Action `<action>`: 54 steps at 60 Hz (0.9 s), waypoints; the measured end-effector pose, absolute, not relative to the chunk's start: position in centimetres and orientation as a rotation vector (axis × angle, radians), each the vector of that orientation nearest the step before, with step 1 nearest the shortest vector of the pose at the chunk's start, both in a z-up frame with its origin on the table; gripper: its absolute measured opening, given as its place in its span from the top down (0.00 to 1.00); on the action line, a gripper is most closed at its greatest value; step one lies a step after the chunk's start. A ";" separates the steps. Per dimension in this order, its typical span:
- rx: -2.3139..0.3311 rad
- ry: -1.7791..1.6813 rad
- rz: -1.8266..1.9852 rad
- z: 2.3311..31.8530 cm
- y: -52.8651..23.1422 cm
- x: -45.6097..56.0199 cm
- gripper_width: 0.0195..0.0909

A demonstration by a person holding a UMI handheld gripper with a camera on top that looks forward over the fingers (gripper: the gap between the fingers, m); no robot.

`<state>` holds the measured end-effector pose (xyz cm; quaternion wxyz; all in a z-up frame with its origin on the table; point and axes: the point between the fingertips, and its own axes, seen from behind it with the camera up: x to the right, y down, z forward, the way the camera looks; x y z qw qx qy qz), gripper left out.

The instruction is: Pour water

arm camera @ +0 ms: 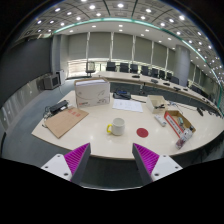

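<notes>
Gripper view: we see a pale mug (pixel 117 126) standing on the white worktop (pixel 100 140), well ahead of our gripper (pixel 110 160), whose pink-padded fingers (pixel 74 158) are spread apart and hold nothing. Right of the mug lies a small red disc (pixel 142 131), then a colourful packet (pixel 180 127). Left lies a brown board (pixel 66 121).

- Large office room with a pale curved table (pixel 100 143) in the foreground.
- Long desk (pixel 150 85) behind, lined with dark office chairs (pixel 124 68).
- Row of windows (pixel 112 46) with pale blinds along the far wall.
- Ceiling (pixel 105 14) dotted with round recessed lights, all lit.
- Grey floor (pixel 22 118) beside the table.
- White box-shaped machine (pixel 92 94) on the near table.
</notes>
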<state>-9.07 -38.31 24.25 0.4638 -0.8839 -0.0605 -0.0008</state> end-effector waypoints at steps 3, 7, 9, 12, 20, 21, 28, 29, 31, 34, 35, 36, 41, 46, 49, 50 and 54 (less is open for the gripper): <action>-2.168 -0.118 -0.004 24.4 -38.2 -8.5 0.07; -2.168 -0.087 -0.006 24.5 -37.9 -5.0 0.07; -2.166 -0.076 -0.010 24.9 -38.0 -2.5 0.07; -2.163 -0.059 -0.019 25.0 -37.9 0.4 0.07; -2.149 0.003 -0.052 23.9 -37.3 8.2 0.07; -2.147 0.011 -0.056 23.7 -37.3 9.2 0.07; -2.138 0.059 -0.090 21.7 -36.5 17.0 0.07; -2.136 0.066 -0.097 21.4 -36.4 18.2 0.07; -2.135 0.079 -0.113 20.6 -36.1 20.6 0.07; -2.125 0.099 -0.135 19.5 -35.5 24.3 0.07; -2.121 0.106 -0.142 19.1 -35.3 25.5 0.07; -2.115 0.115 -0.150 17.8 -34.4 25.4 0.06; -2.092 0.143 -0.164 15.8 -32.5 30.4 0.07; -2.068 0.157 -0.154 13.9 -30.2 34.4 0.07; -2.053 0.160 -0.146 12.8 -28.5 36.3 0.07; -2.045 0.161 -0.142 12.5 -28.0 36.8 0.07; -2.027 0.156 -0.131 11.1 -25.8 38.5 0.07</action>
